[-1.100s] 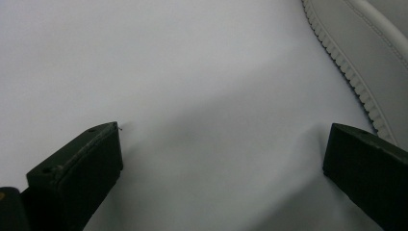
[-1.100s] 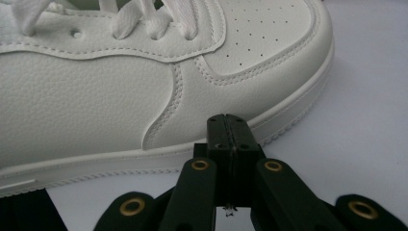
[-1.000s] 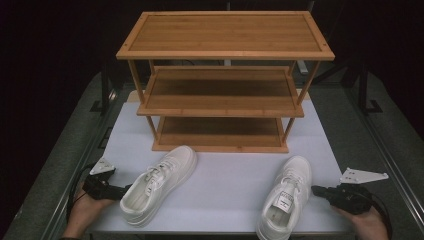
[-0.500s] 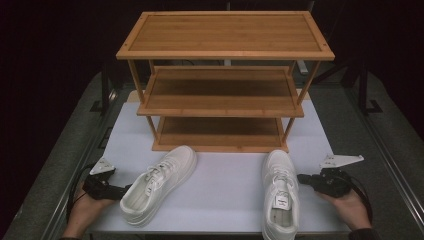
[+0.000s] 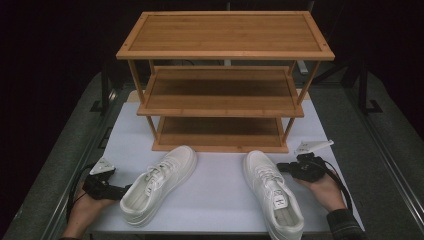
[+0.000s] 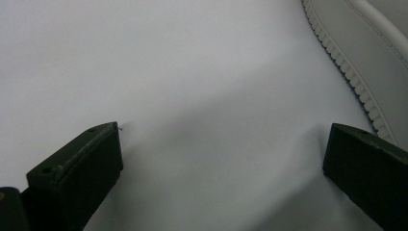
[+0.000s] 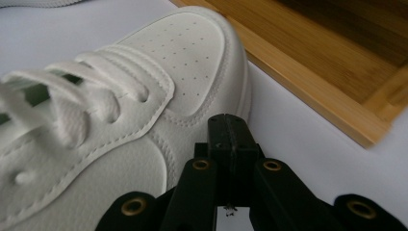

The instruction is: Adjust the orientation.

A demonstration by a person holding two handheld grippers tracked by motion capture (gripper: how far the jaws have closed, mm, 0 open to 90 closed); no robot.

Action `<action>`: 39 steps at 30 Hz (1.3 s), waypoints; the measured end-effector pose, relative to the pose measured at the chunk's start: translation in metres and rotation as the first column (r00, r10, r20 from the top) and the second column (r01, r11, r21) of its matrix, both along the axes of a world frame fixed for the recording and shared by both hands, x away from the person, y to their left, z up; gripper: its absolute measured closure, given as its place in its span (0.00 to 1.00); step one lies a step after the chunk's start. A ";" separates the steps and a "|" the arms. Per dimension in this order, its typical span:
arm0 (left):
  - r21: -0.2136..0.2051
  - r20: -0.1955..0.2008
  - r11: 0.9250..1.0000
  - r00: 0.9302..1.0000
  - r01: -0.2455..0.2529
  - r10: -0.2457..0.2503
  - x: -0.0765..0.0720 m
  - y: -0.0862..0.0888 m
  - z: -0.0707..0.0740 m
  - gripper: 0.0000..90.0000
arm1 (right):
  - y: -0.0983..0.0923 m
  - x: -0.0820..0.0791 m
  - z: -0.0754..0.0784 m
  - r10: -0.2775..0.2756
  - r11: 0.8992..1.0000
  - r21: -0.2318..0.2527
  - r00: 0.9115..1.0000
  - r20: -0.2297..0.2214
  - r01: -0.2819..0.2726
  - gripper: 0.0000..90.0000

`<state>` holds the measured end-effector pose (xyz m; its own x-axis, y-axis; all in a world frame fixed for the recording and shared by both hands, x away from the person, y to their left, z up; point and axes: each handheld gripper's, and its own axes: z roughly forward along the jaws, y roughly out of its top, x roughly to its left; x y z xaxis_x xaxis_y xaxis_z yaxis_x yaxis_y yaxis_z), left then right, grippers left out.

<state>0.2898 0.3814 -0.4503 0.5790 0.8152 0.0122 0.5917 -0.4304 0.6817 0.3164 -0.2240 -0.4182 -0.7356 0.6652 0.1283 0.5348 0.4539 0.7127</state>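
- Right shoe, high view: it lies on the white mat in front of the bamboo shoe rack, toe pointing at the lowest shelf, heel at the near edge. Our right gripper presses against its outer side near the forefoot, jaws together on nothing. The left shoe lies angled, toe up and to the right, with our left gripper just beside its heel end.
- Left gripper view: our left jaws stand wide apart over bare mat, nothing between them; the ribbed sole edge of the left shoe runs down the upper right corner.
- Right gripper view: our shut jaws lie up against the right shoe beside the perforated toe cap, the rack's base rail close behind.
- Handling, as we judge it: the shoe looks light, with a soft upper that dents and a firm rubber sole. Nudging it works at the sole wall; for lifting we would pinch the heel collar or tongue.
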 end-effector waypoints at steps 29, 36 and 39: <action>-0.001 0.000 1.000 1.000 0.000 0.000 0.000 0.000 0.000 0.00 | 0.023 0.011 0.003 0.018 0.999 0.045 1.000 -0.002 -0.018 0.83; -0.002 0.000 1.000 1.000 0.000 0.000 0.000 0.000 0.000 0.00 | -0.008 -0.007 0.013 -0.057 0.995 0.078 0.998 0.023 0.055 0.65; -0.002 0.002 1.000 1.000 0.001 -0.001 0.000 0.000 0.000 0.00 | -0.014 -0.013 0.015 -0.068 0.994 0.087 0.997 0.026 0.066 0.62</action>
